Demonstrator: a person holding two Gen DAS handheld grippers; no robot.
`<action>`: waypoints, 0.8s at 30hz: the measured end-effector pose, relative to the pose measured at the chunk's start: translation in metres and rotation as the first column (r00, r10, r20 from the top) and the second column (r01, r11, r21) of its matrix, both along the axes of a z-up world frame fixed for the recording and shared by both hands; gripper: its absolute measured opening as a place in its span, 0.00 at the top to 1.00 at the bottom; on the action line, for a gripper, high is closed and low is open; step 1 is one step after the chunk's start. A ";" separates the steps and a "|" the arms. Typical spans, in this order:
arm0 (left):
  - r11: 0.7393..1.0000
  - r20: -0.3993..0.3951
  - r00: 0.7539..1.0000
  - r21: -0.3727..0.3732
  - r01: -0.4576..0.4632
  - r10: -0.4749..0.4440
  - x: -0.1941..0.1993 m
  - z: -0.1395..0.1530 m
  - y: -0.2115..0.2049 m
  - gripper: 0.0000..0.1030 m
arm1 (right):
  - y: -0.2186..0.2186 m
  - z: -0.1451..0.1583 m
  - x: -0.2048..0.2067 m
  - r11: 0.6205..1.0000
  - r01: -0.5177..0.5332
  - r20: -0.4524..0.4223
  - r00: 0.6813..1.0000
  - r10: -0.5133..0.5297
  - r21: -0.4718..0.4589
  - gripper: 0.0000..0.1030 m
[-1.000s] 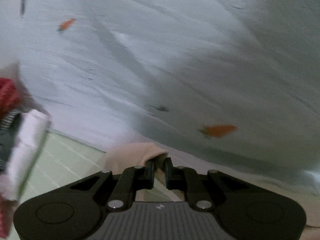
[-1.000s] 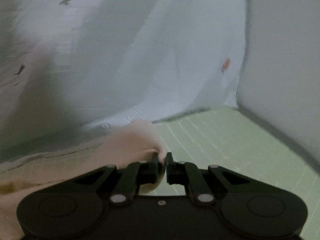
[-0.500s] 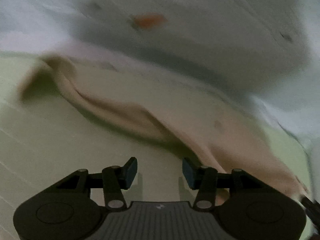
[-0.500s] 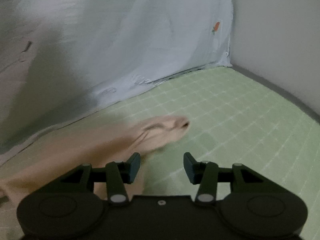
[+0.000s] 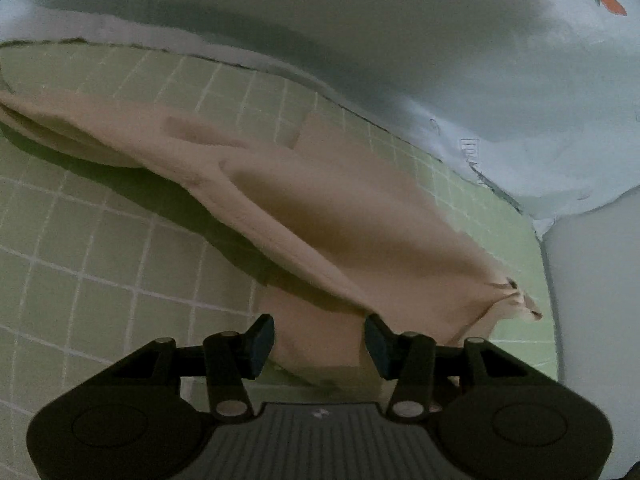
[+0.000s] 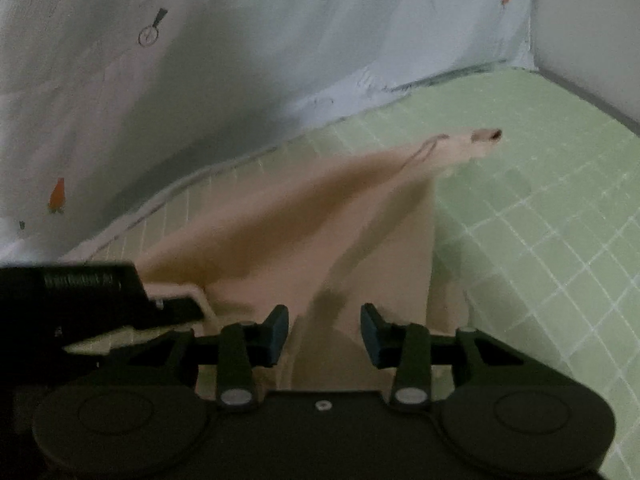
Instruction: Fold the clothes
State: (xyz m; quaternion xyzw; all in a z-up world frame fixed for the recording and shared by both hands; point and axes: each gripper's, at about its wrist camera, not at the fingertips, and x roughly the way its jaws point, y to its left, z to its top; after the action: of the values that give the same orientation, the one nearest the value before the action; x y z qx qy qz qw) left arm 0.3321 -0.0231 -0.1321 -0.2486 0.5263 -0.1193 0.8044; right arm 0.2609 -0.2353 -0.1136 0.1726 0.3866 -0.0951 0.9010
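Both grippers released: left gripper and right gripper jaws now apart, beige garment dropped onto green checked sheet; right's narrowing again. Regrasp next, likely.

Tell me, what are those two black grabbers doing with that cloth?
A person is folding clothes with a gripper in each hand. A beige garment lies loosely folded on a green checked mat. The left gripper and the right gripper both hover over it with jaws open, pinching nothing. The right jaws have just been closing a little. Behind hangs a pale sheet with carrot prints.
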 end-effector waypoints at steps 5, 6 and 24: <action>0.999 0.012 1.000 -0.031 0.015 -0.015 -0.001 0.007 0.000 0.42 | 0.005 0.000 -0.011 1.000 -0.025 -0.012 1.000 0.025 0.000 0.60; 0.999 0.019 1.000 -0.031 0.018 -0.017 -0.002 0.008 0.000 0.40 | 0.006 0.000 -0.012 1.000 -0.030 -0.014 0.999 0.030 0.000 0.60; 0.995 0.098 0.995 0.101 0.027 -0.037 -0.005 0.019 -0.009 0.93 | 0.003 0.031 -0.044 0.984 -0.054 0.154 0.985 0.081 -0.171 0.98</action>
State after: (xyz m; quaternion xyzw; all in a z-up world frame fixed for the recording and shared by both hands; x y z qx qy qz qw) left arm 0.3267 -0.0318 -0.1129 -0.1935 0.4947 -0.1179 0.8390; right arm 0.2171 -0.2322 -0.0824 0.0907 0.3091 -0.0823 0.9431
